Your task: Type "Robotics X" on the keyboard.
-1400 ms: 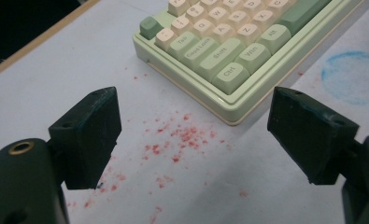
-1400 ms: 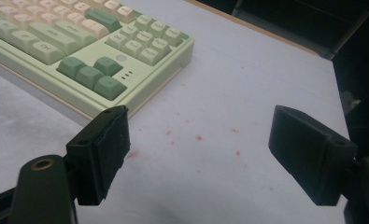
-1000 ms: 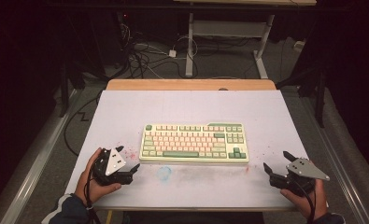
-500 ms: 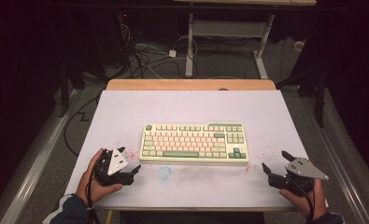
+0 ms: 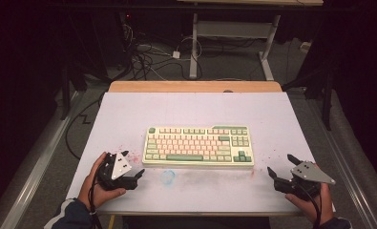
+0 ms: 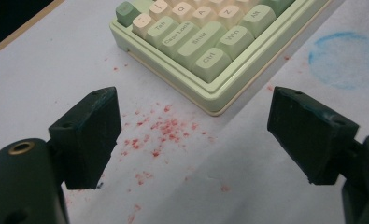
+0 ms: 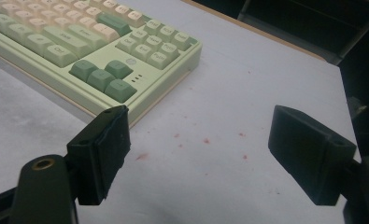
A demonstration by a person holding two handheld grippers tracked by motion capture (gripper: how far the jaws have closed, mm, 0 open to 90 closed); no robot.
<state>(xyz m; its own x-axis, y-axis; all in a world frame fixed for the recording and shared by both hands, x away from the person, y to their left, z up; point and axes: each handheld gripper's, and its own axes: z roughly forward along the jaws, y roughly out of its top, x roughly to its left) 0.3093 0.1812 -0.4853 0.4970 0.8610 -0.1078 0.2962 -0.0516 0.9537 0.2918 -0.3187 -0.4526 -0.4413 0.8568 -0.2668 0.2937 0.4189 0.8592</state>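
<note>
Both grippers [image 5: 132, 164] [image 5: 279, 167] low, fingers apart, flanking keyboard [image 5: 198, 145]

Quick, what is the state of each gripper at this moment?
Left gripper: open, holding nothing, near the keyboard's left front corner.
Right gripper: open, holding nothing, near the keyboard's right front corner.

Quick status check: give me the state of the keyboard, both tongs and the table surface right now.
Keyboard: flat on the table, keys up, untouched by either tongs.
Left tongs: open, empty, aimed at the keyboard's near left corner.
Right tongs: open, empty, near the keyboard's right end, apart from it.
Table: white top, stained with red specks and a blue smudge.
</note>
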